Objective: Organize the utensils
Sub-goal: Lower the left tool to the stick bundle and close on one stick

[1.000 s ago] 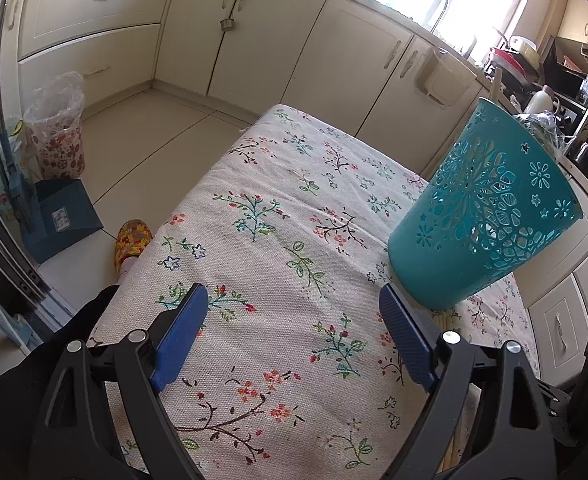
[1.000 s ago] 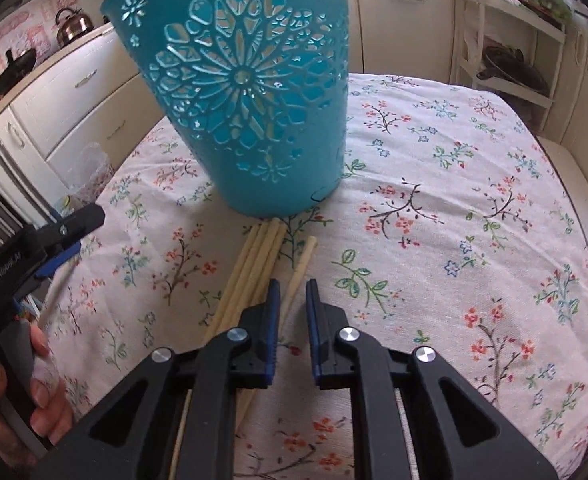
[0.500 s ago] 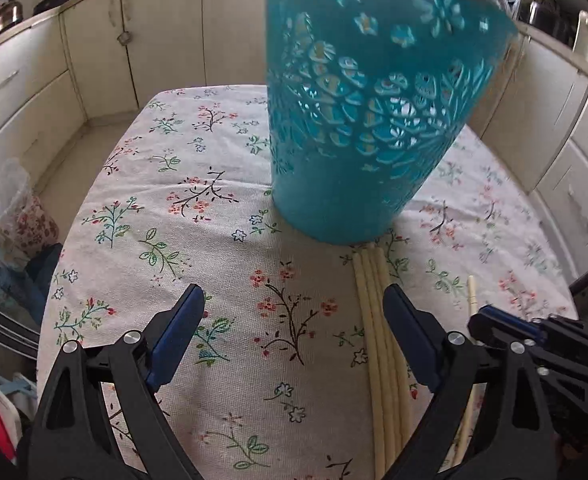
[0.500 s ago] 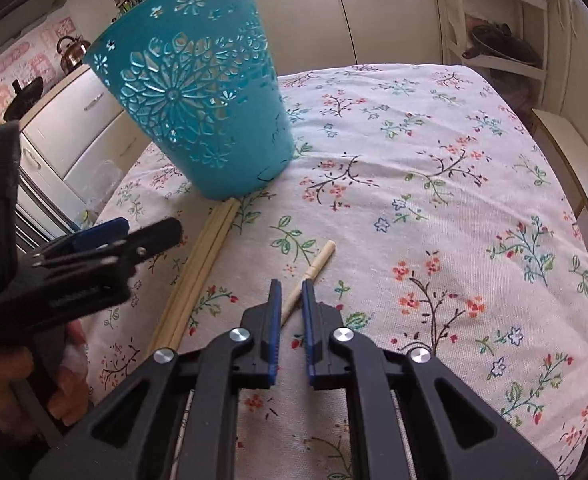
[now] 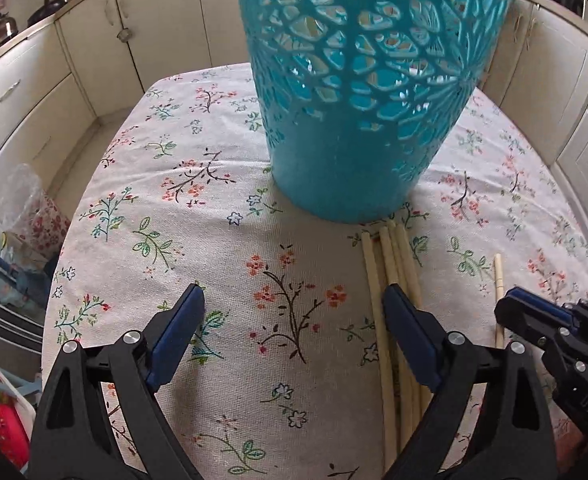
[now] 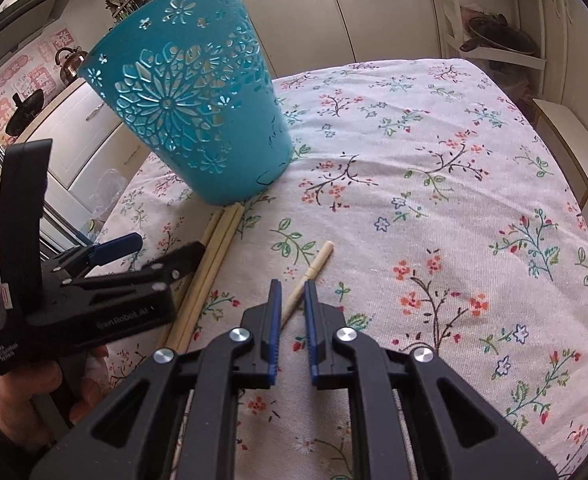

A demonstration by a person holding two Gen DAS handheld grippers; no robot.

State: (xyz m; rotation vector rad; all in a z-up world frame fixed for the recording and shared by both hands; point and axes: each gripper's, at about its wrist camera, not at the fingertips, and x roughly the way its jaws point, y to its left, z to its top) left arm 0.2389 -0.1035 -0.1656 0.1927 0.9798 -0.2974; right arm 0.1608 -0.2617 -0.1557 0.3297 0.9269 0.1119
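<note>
Chopsticks (image 5: 392, 256) lie in a bundle on the flowered tablecloth (image 5: 198, 208), their far ends touching the base of the teal basket (image 5: 358, 92). One single chopstick (image 6: 308, 276) lies apart, to the right of the bundle.

Right gripper (image 6: 292, 300): the jaws are nearly closed around the single chopstick's near end; whether the pads actually touch it cannot be told. Left gripper (image 5: 294, 312): jaws released and spread wide, holding nothing, the right finger (image 5: 408, 328) over the bundle.

Procedure, as judged: close the right jaws squarely across the stick, near its end, so it does not pivot. Lift it level before tilting it toward the basket rim. Keep the left gripper off the bundle; a nudge is likely to roll the sticks.

Markings: the left gripper body reads "GenRobot.AI" (image 6: 124, 314) and "Data Acquisition System" (image 6: 4, 354).
</note>
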